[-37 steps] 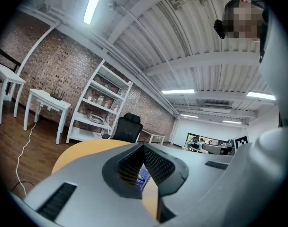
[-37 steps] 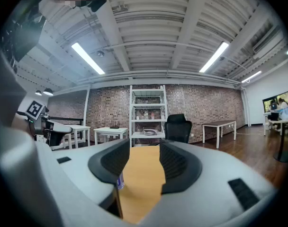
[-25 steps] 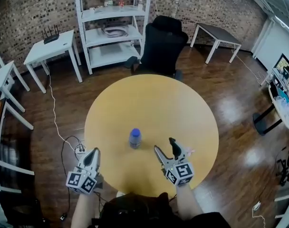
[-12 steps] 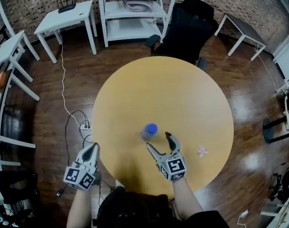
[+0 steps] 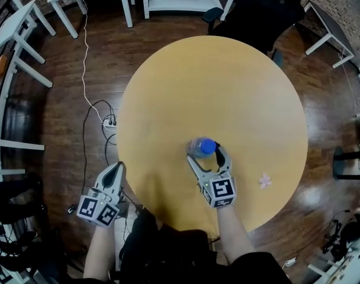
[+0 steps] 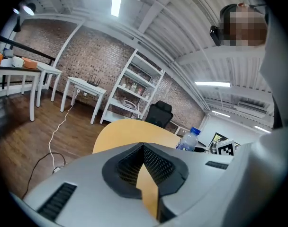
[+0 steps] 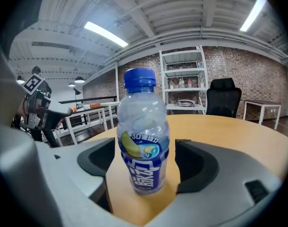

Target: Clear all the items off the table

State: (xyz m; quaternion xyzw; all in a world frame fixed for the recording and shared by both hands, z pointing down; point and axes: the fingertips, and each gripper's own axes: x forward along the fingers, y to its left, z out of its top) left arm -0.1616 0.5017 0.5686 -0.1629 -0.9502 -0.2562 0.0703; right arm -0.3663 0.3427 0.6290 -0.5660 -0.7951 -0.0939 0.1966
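Bottle: A small clear plastic bottle [image 5: 202, 147] with a blue screw cap and a blue-and-white label bearing a yellow-green patch is seen standing upright.
Bottle's place: It is set on the round yellow wooden tabletop [image 5: 227, 87], somewhat toward the person's side of the middle, between the jaws of the right gripper [image 5: 206, 156].
Right gripper: Its jaws have just been opening and are spread wide. The bottle is framed between them with a gap left on either side, so no pad is pressed on it.
Left gripper: The left gripper [image 5: 114, 169] is held just off the tabletop's near-left edge, over the dark wooden floor [image 5: 67, 99]. Its jaws are brought together and nothing is gripped.
Bottle's contents: How full the bottle is cannot be judged through the glare on its wall.
Other thing: A small pale pink thing [image 5: 264, 180] is seen lying on the tabletop to the right, well apart from the bottle. It is too small to be made out.
Cut off: A black office chair [image 5: 266, 10] beyond the far edge is cropped by the top of the head view. In that view most of the bottle's body is covered by its own cap and shoulder.
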